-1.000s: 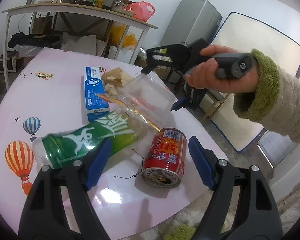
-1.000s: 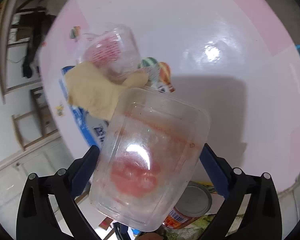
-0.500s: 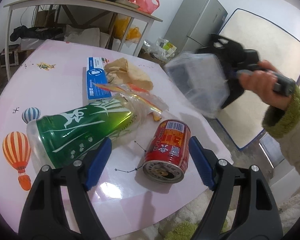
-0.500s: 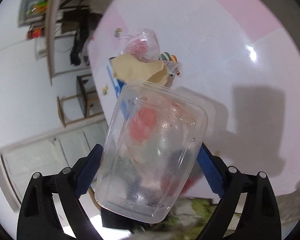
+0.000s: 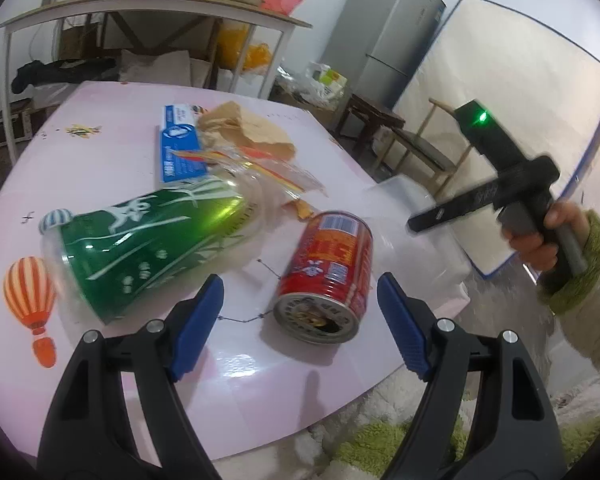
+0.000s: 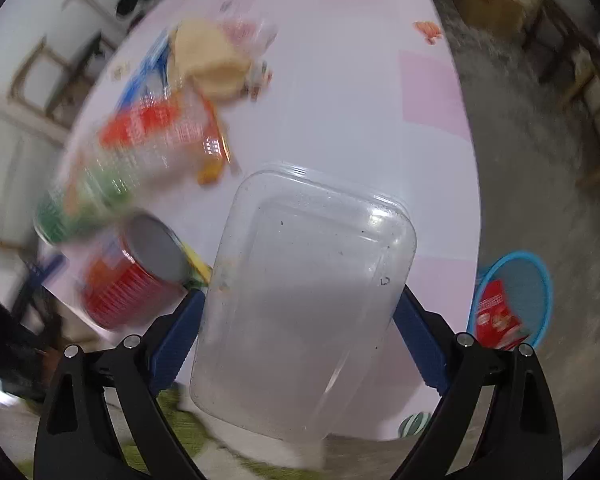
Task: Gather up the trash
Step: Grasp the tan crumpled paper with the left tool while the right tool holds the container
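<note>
1. The left gripper is hovering low over the near edge of the pink table, its 2 blue pads standing wide apart and gripping nothing.
2. A red can is lying on its side between those pads, its opened end facing the camera, touching neither pad.
3. A green cup is lying on its side at 10 o'clock from the can, its rim pointing away from the camera.
4. A blue box is lying flat beyond the cup at 12 o'clock from it, with brown paper beside it at 3 o'clock and a clear wrapper spreading between paper and cup.
5. The right gripper is clamping a clear tub between its blue pads, the tub pressing against both.
6. The tub is being held in the air over the table edge, at 3 o'clock from the can in the left view, where it is blurring.
7. In the right view, a blue bin is standing on the floor at 3 o'clock from the tub, with a red packet lying inside it.
8. A hand in a green-cuffed sleeve is gripping the right gripper's handle.
</note>
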